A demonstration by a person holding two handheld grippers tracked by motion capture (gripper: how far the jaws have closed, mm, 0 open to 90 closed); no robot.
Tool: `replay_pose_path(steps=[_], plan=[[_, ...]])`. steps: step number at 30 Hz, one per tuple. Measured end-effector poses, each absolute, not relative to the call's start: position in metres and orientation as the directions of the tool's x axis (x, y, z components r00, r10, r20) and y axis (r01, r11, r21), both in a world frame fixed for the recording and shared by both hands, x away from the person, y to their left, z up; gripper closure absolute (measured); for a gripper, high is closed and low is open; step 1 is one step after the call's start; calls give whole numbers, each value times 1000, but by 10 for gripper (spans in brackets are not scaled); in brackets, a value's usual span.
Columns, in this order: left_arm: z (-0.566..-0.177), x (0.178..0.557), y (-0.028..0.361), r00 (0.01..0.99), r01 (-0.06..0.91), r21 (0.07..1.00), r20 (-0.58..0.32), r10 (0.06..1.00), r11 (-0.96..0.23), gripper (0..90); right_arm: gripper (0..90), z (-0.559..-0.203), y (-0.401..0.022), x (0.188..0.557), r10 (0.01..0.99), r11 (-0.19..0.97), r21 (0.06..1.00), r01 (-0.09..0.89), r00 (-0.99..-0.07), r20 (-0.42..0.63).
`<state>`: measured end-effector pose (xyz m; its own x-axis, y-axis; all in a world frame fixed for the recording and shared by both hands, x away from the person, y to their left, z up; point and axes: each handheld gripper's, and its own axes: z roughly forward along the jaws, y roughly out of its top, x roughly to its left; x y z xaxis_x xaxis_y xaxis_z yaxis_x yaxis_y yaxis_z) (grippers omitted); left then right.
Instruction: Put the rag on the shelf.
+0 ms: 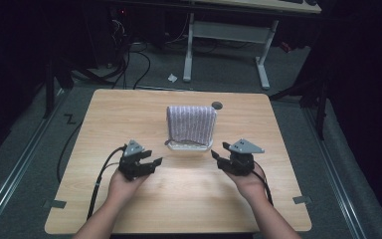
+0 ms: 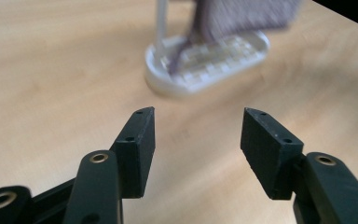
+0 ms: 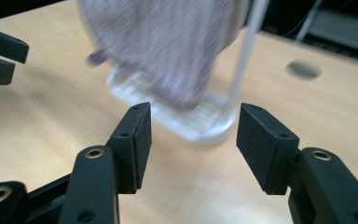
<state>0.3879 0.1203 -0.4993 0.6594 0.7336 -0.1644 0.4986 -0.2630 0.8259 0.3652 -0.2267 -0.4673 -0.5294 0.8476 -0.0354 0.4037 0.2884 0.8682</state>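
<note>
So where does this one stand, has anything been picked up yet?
Nothing looks done: the knitted cloth hangs on its white rack, untouched. In hand: nothing; the left gripper and right gripper are open and empty, flanking the rack on the table. Any handling of the cloth is still ahead.

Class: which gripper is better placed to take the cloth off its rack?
Probably right: the right gripper, open, sits slightly closer to the cloth than the left gripper, though nearly even.
</note>
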Motion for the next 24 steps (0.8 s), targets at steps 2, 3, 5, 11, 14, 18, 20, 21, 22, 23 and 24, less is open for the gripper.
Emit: replay_pose_path(steps=[2,3,5,11,14,18,20,21,22,23,24], plan=[[-508,371,126,675,502,811,-150,723,-300,447,442,-473,-226,359,849,288,862,417,-528,-28],[-511,360,131,683,498,805,-136,717,-322,447,427,-480,-225,353,854,292,853,433,-520,-28],[-517,331,142,691,482,820,-139,710,-309,463,407,-497,-227,333,893,272,842,467,-448,-40],[-519,314,157,687,509,794,-140,713,-334,431,440,-511,-236,286,883,310,851,425,-461,-91],[-524,324,157,673,561,777,-228,703,-285,422,434,-515,-235,296,885,326,830,453,-456,-99],[-527,325,151,690,545,768,-183,700,-337,403,428,-521,-239,305,893,289,817,499,-448,-42],[-530,326,152,689,558,758,-195,698,-338,400,427,-523,-242,307,891,284,809,514,-452,-26],[-531,326,152,683,564,753,-195,704,-339,400,427,-524,-244,308,890,289,807,516,-455,-28],[-532,327,153,675,568,750,-191,712,-338,400,427,-524,-244,308,890,289,807,516,-455,-28],[-533,327,155,667,573,749,-191,721,-332,404,427,-524,-245,309,891,288,807,516,-453,-28],[-533,328,156,661,578,749,-195,725,-325,404,427,-524,-246,310,893,283,806,519,-449,-25]])
